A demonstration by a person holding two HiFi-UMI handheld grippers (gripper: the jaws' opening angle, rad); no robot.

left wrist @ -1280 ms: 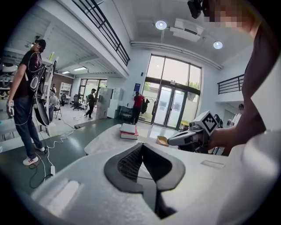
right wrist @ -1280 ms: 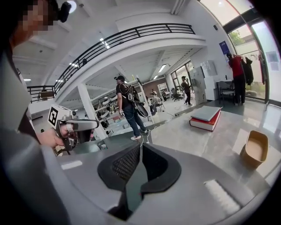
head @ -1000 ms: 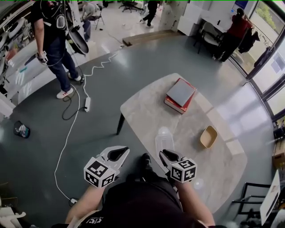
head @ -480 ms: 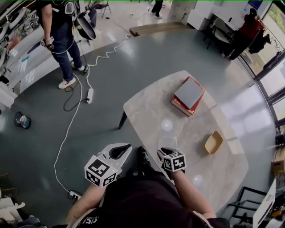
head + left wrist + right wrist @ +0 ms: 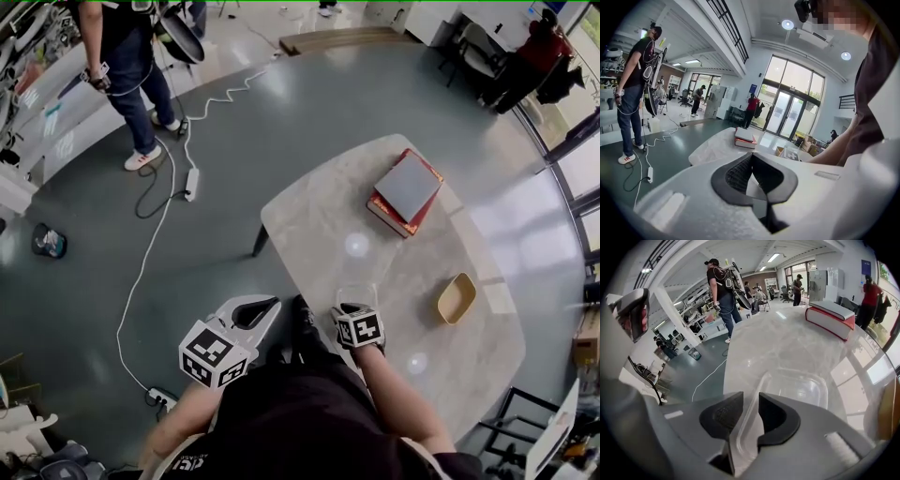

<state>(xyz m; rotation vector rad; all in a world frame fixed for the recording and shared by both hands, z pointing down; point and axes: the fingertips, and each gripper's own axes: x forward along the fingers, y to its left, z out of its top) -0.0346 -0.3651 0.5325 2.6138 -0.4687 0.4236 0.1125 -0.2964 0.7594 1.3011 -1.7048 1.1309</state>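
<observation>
Two grippers show. The left gripper (image 5: 751,156) hangs off the near edge of the table (image 5: 314,220), jaws together on nothing, much as a second ago. The right gripper (image 5: 751,399), up in the air then, has dropped to the table and now pinches the near rim of the clear container (image 5: 799,387) between narrow jaws. Stacked books (image 5: 408,187) lie beyond, and a tan tray (image 5: 457,298) sits farther right.

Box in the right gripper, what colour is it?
The box is colourless, see-through; best in right gripper view.
</observation>
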